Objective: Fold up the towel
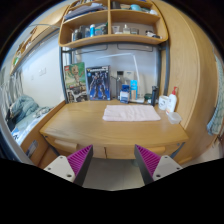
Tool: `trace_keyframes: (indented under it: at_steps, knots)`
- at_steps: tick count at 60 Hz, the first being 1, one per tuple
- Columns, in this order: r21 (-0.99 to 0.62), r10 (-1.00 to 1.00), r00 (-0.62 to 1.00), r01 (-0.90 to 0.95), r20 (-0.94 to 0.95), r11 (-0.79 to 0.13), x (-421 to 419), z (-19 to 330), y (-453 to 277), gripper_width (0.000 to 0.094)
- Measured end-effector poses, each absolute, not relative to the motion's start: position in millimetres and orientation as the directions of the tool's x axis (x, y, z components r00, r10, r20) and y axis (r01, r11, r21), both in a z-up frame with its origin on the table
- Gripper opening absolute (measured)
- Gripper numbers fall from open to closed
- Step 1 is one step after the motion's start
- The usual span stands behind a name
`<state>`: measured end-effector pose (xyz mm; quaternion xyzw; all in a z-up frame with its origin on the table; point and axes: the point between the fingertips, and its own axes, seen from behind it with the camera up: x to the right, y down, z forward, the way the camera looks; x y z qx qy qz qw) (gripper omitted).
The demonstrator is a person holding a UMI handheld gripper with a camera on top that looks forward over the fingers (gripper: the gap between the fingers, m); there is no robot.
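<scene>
A wide-angle view looks forward from a hand-held claw (110, 163) toward a wooden desk set against a wall. The claw's two fingers rise from the bottom of the view, each with a magenta pad (80, 160) on its inner face. The fingers stand wide apart with nothing between them, so the claw is open and holds nothing. It hangs in the air in front of the desk, short of its front edge.

The tabletop (75, 128) is light brown wood. A pale towel (131, 113) lies flat on it, toward the back and a little right of centre, well beyond the fingers and apart from them. It looks roughly rectangular; whether it is already folded cannot be told.

Behind the towel, along the wall, stand several small bottles and containers, among them a blue-capped bottle (134, 90). A white bottle with a red top (173, 100) stands at the right end of the tabletop. Two picture boards or posters (87, 82) lean against the wall at the back left.

Above the desk, a wooden shelf unit (110, 25) carries assorted small items that are too small to identify. To the left of the desk, part of a bed (22, 108) with rumpled bedding shows.
</scene>
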<state>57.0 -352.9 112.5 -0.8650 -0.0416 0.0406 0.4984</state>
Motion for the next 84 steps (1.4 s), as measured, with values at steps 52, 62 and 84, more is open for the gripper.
trace_keyframes:
  at_steps: [52,62,84]
  knots:
    - [-0.766,0.061,0.996,0.094,0.072,-0.636,-21.1,-4.1,23.5,0.0738]
    - [-0.757,0.064,0.994,0.109,0.089,-0.644,-19.5,-11.3,34.1,0.0523]
    - [-0.719,0.093,0.994,0.110,0.062,-0.687,-7.2,-11.4,37.9,0.0017]
